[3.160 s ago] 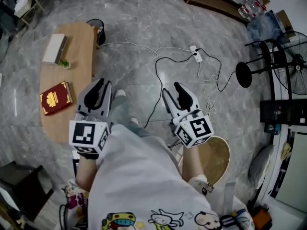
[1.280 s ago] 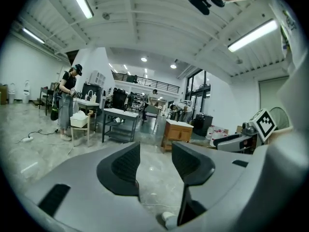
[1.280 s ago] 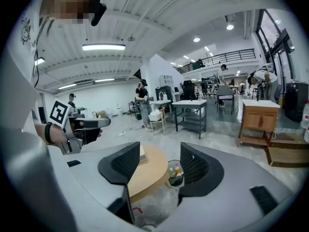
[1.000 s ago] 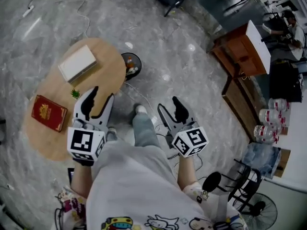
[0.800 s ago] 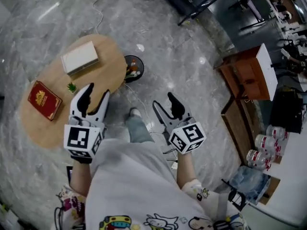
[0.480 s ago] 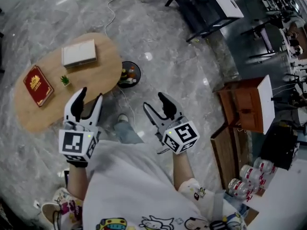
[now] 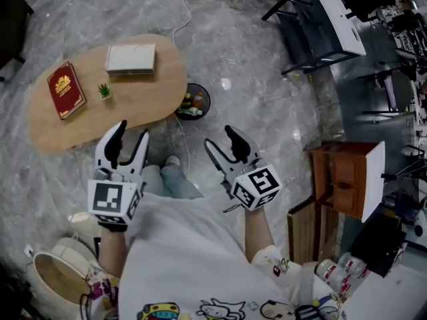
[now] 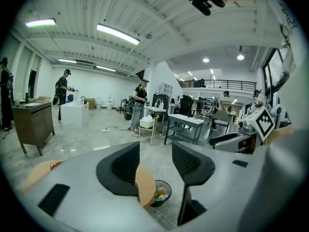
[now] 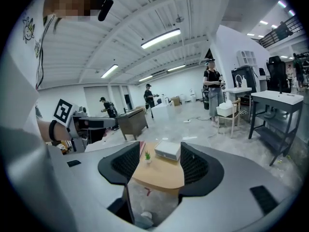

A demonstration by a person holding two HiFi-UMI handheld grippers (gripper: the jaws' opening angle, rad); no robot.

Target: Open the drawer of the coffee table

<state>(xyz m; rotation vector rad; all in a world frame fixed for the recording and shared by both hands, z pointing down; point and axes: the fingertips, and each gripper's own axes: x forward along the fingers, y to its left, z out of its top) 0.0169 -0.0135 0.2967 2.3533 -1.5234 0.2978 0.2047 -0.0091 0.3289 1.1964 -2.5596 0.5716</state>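
The left gripper (image 7: pixel 131 135) and right gripper (image 7: pixel 221 144) were held out before the person, jaws apart, gripping nothing. Just beyond stood the coffee table (image 7: pixel 140 95), touched by neither; no drawer showed. The approach seemed in hand; next would come finding the drawer's front.

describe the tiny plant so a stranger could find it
Find the oval wooden coffee table on the grey marble floor. On its top, between the red book and the white box, stands the plant: the only green thing there, and by far the smallest.
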